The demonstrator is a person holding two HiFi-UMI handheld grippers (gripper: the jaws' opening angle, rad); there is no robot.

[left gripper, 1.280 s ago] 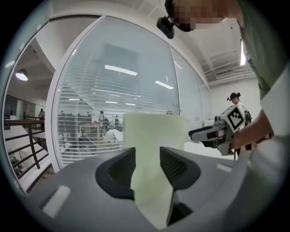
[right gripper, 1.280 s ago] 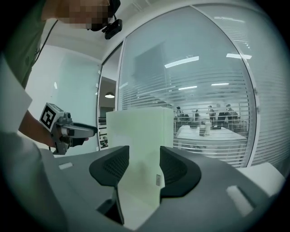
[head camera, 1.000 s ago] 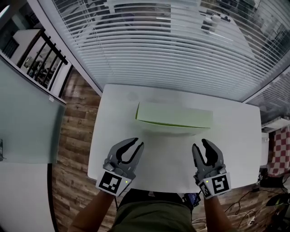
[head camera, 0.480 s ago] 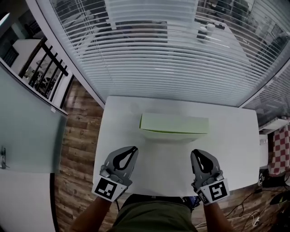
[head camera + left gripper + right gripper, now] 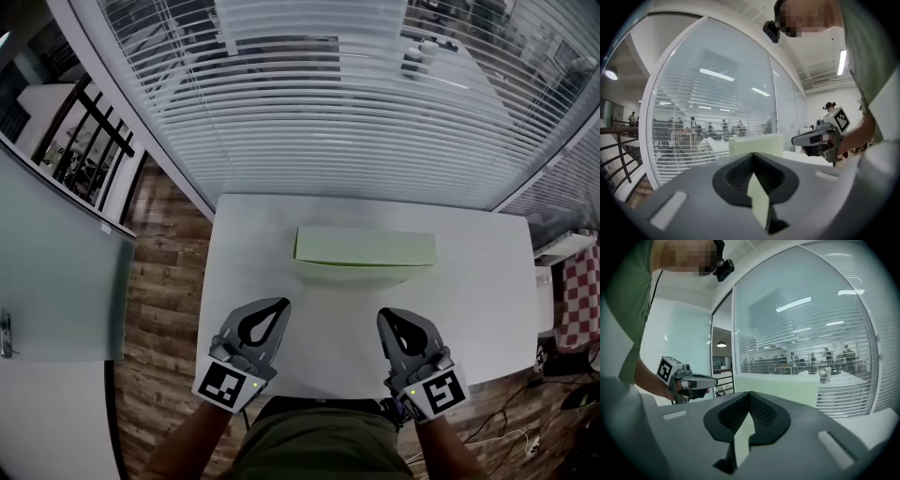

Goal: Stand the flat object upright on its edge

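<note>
Both pairs of jaws have been drawn together since a second ago, when they were seen standing apart. The left gripper [image 5: 283,302] is now closed tip to tip, and nothing is caught between its pads. The right gripper [image 5: 382,314] is likewise closed on nothing. Both are held low over the near edge of the white table [image 5: 487,300], the left one at the near left and the right one at the near right, well apart from each other, with their tips pointed towards the far side.

Between and beyond them, near the middle of the table, the pale green flat box [image 5: 366,246] is placed with its long side running left to right, touched by neither gripper. Its broad pale face is seen from the head view, with a narrow shaded side turned to the near edge. Whether it rests on its broad face or on its edge cannot be settled. White window blinds [image 5: 328,112] are seen past the far edge, and a wooden floor [image 5: 159,281] at the left.
</note>
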